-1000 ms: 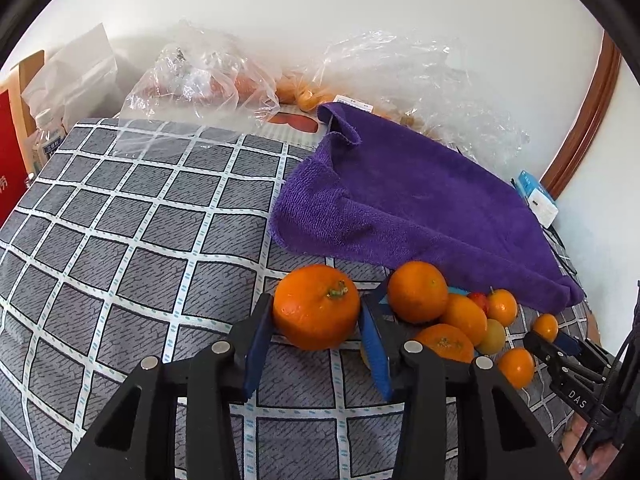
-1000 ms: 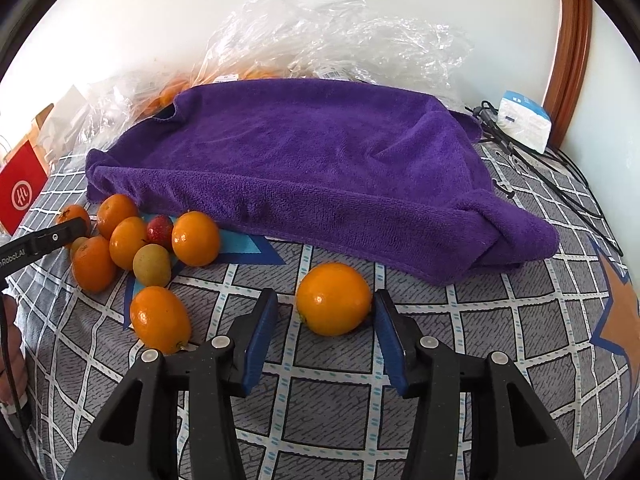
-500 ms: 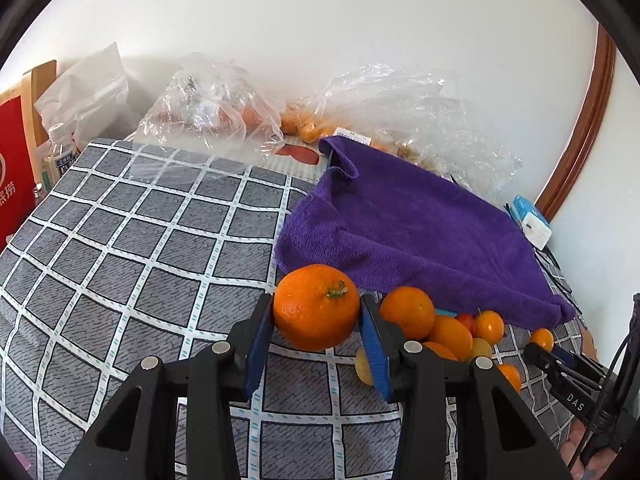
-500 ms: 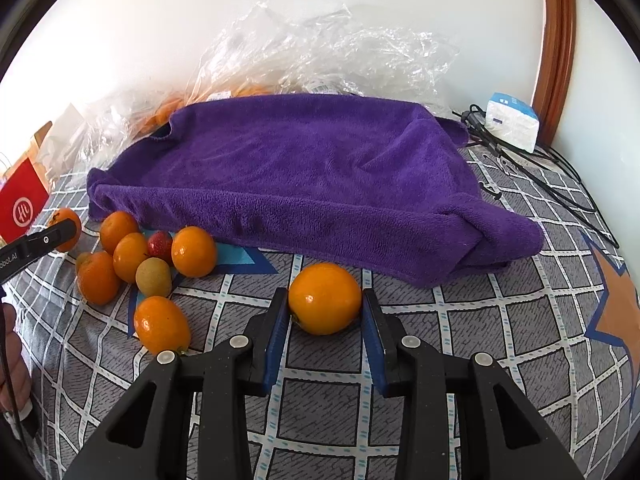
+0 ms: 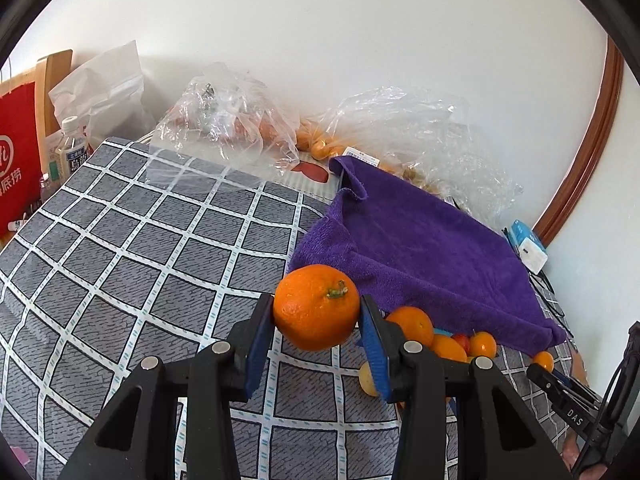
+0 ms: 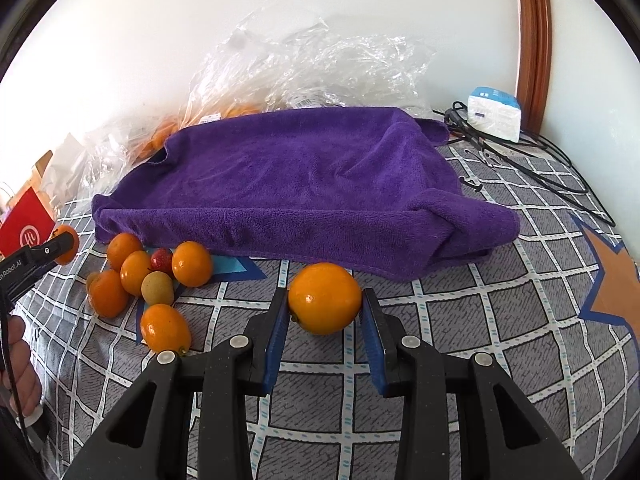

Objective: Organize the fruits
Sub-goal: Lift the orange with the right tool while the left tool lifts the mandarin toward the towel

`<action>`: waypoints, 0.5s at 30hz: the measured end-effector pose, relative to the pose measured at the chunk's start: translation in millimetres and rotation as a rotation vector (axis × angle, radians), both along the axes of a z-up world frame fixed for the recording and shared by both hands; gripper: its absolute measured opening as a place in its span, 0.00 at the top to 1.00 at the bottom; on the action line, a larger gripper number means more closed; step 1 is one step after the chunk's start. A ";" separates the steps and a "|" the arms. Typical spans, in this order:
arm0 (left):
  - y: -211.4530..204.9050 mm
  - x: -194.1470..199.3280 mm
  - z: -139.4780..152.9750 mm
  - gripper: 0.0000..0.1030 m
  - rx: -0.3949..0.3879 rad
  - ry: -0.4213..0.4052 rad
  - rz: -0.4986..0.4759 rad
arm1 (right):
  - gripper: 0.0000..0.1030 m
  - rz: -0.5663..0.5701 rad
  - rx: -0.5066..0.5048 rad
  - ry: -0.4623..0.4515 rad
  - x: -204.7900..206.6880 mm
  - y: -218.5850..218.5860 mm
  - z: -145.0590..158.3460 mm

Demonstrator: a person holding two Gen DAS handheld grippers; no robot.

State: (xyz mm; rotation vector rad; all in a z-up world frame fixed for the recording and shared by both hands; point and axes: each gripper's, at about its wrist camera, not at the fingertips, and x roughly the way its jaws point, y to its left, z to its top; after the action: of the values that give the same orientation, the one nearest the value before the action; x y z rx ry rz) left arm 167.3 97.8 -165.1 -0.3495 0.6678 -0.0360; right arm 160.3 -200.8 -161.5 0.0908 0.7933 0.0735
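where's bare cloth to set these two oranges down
Free: the checked cloth left of the purple towel, in front of the plastic bags; also the stretch right of the right tongs, toward the orange star print. Crowded: the fruit cluster at the towel's near-left edge.

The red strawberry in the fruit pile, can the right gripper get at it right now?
Probably not. The right gripper is shut on an orange, and the strawberry sits wedged among other oranges and a small tan fruit.
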 end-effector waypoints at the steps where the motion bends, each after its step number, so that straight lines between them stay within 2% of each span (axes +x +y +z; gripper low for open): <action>1: 0.2 0.1 0.1 0.61 -0.001 0.001 0.001 | 0.66 -0.001 0.005 0.000 -1.9 -0.5 0.9; 15: 4.1 -7.6 7.2 0.61 -0.009 -0.032 0.020 | 0.66 -0.007 -0.008 -0.034 -28.7 -4.2 18.7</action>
State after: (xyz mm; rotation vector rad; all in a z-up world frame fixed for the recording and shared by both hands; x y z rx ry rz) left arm 159.7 101.9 -157.8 -0.3633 0.6325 -0.0255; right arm 131.6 -205.0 -142.8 0.0851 0.7588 0.0648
